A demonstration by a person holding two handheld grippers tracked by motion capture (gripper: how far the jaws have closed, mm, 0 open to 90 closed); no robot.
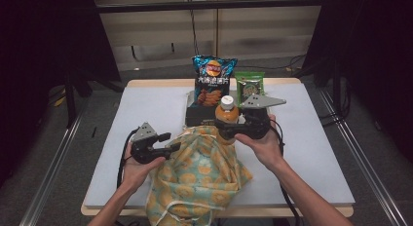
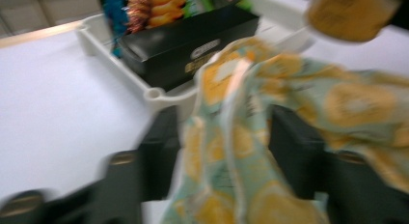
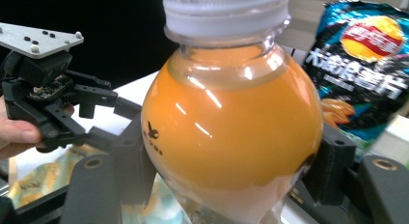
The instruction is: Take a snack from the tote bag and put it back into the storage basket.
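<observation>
The bottle [image 3: 231, 122] of orange drink is clamped between the 2 jaws of the right gripper [image 1: 237, 130], above the cloth bag [image 1: 199, 179]. The bag's edge lies between the left gripper [image 2: 226, 151] jaws, apparently pinched. If that fold slips out, the mouth may collapse and the bottle could be blocked.

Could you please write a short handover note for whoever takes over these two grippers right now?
Right gripper: shut on the orange juice bottle, held upright above the cloth bag.
Left gripper: at the bag's rim, fabric between its jaws; grip not certain.
White tray behind the bag holds a black box, chip bag and green packet.
Done: bottle picked up.
Left: probably hold the bag open and lower the bottle in.
</observation>
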